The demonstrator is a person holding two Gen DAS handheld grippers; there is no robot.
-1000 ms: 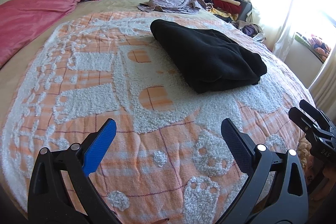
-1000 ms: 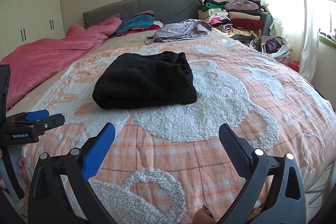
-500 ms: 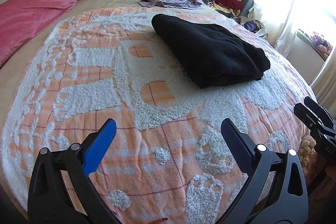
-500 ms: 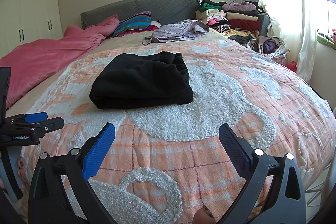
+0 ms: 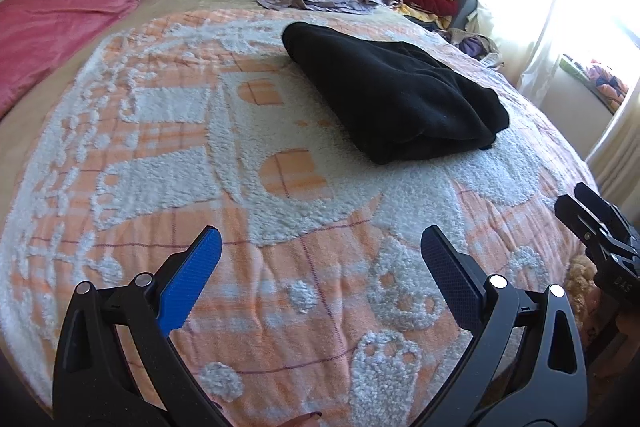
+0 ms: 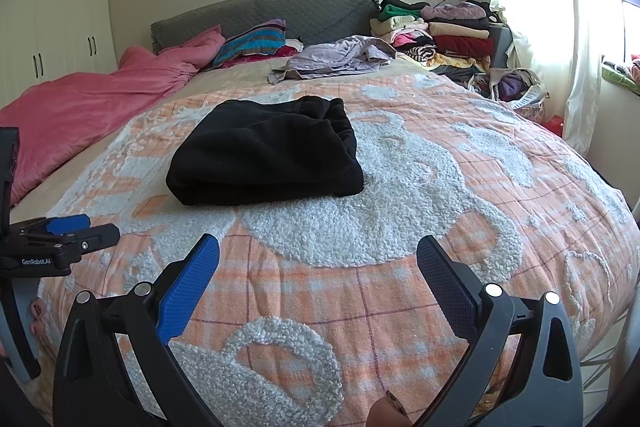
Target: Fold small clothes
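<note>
Both views have edged nearer the folded black garment (image 5: pixel 396 99), which now looms slightly larger.

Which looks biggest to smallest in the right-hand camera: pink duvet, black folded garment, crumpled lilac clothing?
1. Pink duvet.
2. Black folded garment, though it lies nearer the camera, so that is unsure.
3. Crumpled lilac clothing, farthest away.

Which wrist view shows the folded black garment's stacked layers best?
The right wrist view: the black garment faces the camera, with its folded front edge and bunched waistband visible. The left wrist view shows the same garment obliquely, mostly its top and one corner.
</note>
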